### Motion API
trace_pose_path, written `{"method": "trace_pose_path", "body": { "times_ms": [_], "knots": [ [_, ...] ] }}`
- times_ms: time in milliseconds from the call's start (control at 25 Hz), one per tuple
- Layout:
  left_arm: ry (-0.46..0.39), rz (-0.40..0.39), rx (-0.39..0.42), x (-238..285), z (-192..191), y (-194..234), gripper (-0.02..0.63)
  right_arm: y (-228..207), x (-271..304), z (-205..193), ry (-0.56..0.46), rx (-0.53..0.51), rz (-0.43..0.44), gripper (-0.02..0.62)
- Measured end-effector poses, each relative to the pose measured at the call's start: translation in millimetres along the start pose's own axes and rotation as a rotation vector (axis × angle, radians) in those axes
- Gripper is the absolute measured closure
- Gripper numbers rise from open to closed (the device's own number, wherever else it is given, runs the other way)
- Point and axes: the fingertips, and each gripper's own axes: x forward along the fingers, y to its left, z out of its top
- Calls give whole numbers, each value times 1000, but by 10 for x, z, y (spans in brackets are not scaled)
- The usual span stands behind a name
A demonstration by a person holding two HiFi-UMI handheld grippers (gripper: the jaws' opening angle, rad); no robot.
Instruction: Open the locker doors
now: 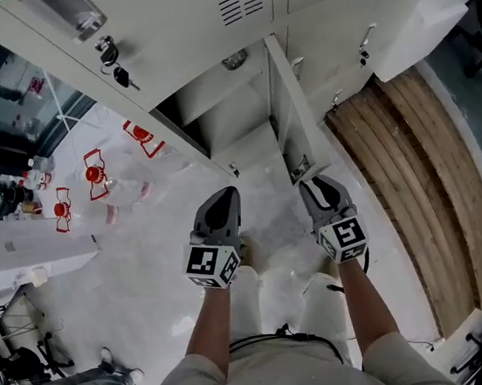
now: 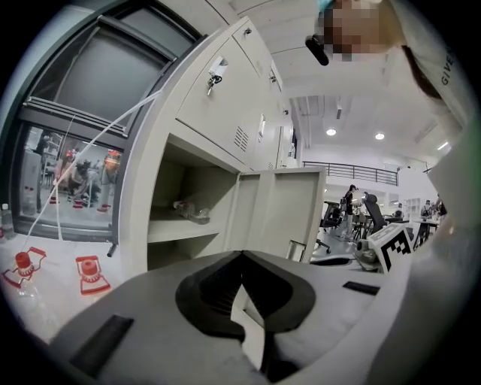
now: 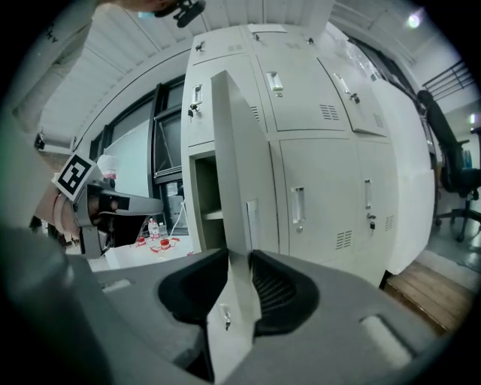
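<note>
The grey locker bank [image 1: 199, 8] has one lower door [image 1: 290, 110] swung out, seen edge-on from the head view. Its compartment [image 1: 231, 118] stands open, with a shelf and a small clear object [image 2: 192, 213] on it. My right gripper [image 1: 310, 182] is at the door's free edge; in the right gripper view the door [image 3: 237, 188] runs straight between its jaws [image 3: 231, 254], which are closed against it. My left gripper [image 1: 224, 194] hangs over the floor in front of the open compartment, apart from the door [image 2: 282, 210]. Its jaws [image 2: 242, 256] meet at the tips with nothing between them.
Closed locker doors [image 3: 316, 180] with handles and keys continue to the right. Keys [image 1: 114, 67] hang from an upper door. Red-and-white items [image 1: 93, 176] and bottles lie on the floor at left beside a white box [image 1: 28, 246]. A wooden platform [image 1: 427, 198] is at right.
</note>
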Motion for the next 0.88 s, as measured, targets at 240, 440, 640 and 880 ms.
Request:
{"method": "trace_pose_path", "body": {
  "times_ms": [240, 440, 640, 880],
  "knots": [
    [-12, 28, 13, -30, -66, -87, 607, -416, -109, 9, -1, 47, -71, 497],
    [-9, 55, 17, -76, -79, -99, 607, -733, -163, 25, -5, 55, -117, 497],
    [-13, 76, 18, -72, -103, -106, 607, -990, -169, 49, -15, 53, -148, 497],
    [-3, 81, 12, -49, -163, -130, 607, -1222, -160, 65, -26, 72, -183, 495]
  ]
}}
